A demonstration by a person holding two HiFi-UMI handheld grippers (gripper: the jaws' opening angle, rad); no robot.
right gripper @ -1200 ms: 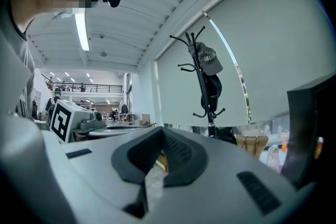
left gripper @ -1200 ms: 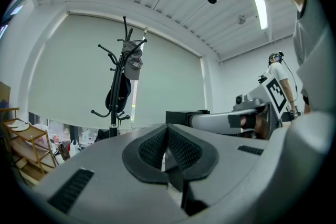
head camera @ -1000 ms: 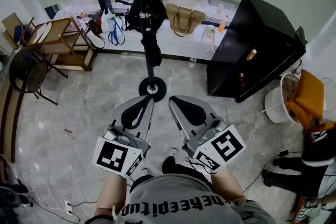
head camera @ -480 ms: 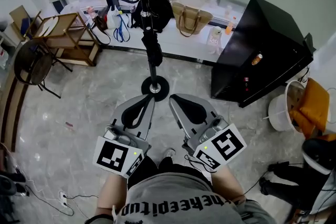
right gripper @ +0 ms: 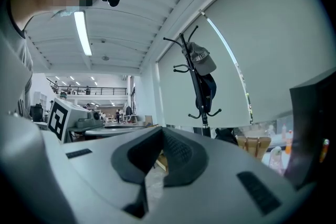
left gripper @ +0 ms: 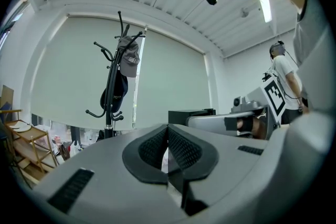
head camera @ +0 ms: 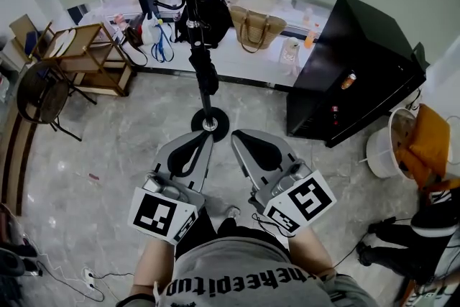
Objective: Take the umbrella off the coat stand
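A black coat stand [head camera: 203, 47] rises from a round base [head camera: 210, 124] on the marble floor, straight ahead of me. A grey cap [left gripper: 129, 56] hangs near its top, and under it a dark folded bundle [left gripper: 117, 94] that looks like the umbrella, seen too in the right gripper view [right gripper: 208, 89]. My left gripper [head camera: 201, 137] and right gripper [head camera: 237, 137] are held level side by side, short of the base. Both are shut with nothing between their pads [left gripper: 181, 148], and neither touches the stand.
A black cabinet [head camera: 356, 65] stands at the right. A wooden shelf cart [head camera: 86, 57] and a chair [head camera: 39, 93] are at the left. A tan handbag [head camera: 253, 25] and bottles sit on the low ledge behind the stand. A white bucket [head camera: 388, 147] and a person [head camera: 431, 216] are at the far right.
Both grippers stay shut and keep nearly the same place before the stand. The head view has swayed a little.
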